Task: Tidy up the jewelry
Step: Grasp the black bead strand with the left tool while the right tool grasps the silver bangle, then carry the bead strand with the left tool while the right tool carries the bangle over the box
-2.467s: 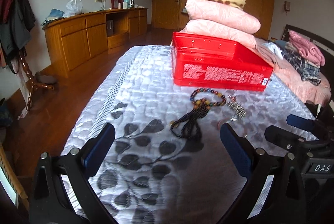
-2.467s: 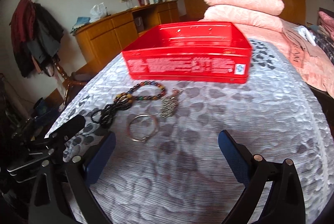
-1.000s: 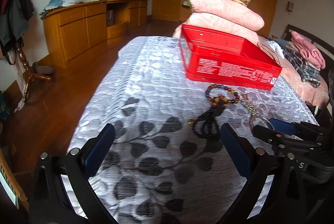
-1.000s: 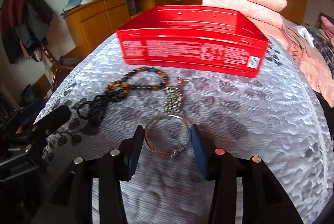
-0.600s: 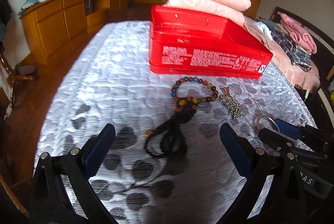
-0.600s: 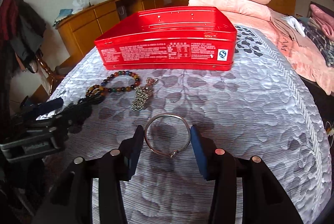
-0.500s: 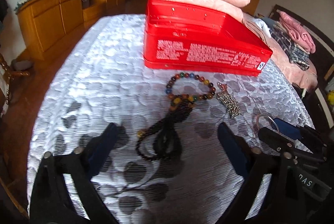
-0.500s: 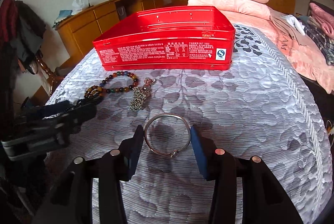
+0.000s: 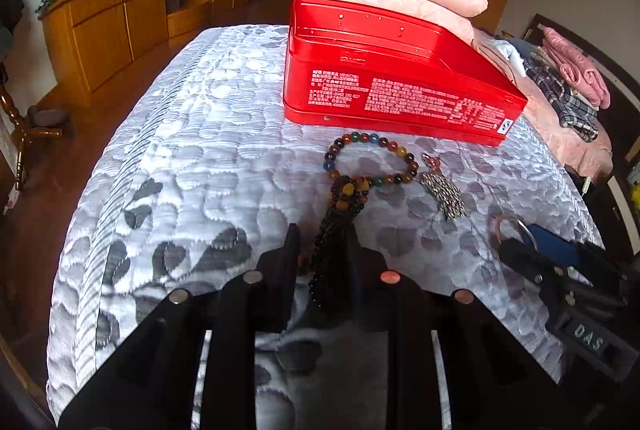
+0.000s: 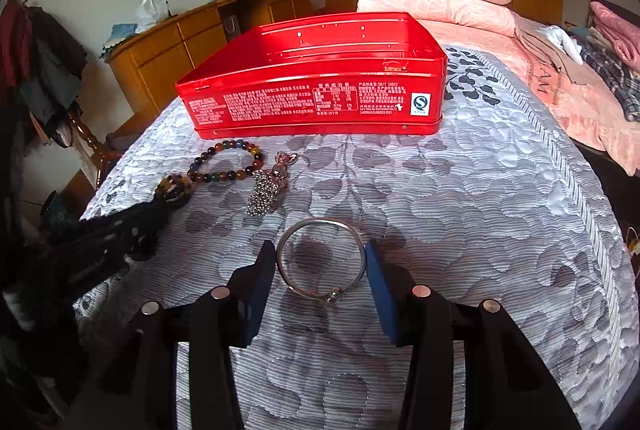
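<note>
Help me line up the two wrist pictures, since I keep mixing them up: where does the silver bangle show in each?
Left wrist: the silver bangle sits at the far right, partly hidden behind the right gripper.
Right wrist: the bangle is lower centre, clamped between the right gripper's blue pads.
Shared landmark: the red tin, beyond the multicoloured bead bracelet.

Both views are evenly lit by soft, diffuse daylight; its source lies outside the frames. The red tin (image 10: 312, 97) shows saturated colour with mild sheen on its rim. Soft shadows sit beneath the gripper fingers at lower centre. Fisheye distortion is strong — straight edges bow, corners vignette to black (all four). Focus is sharp centrally, softer toward the edges.
</note>
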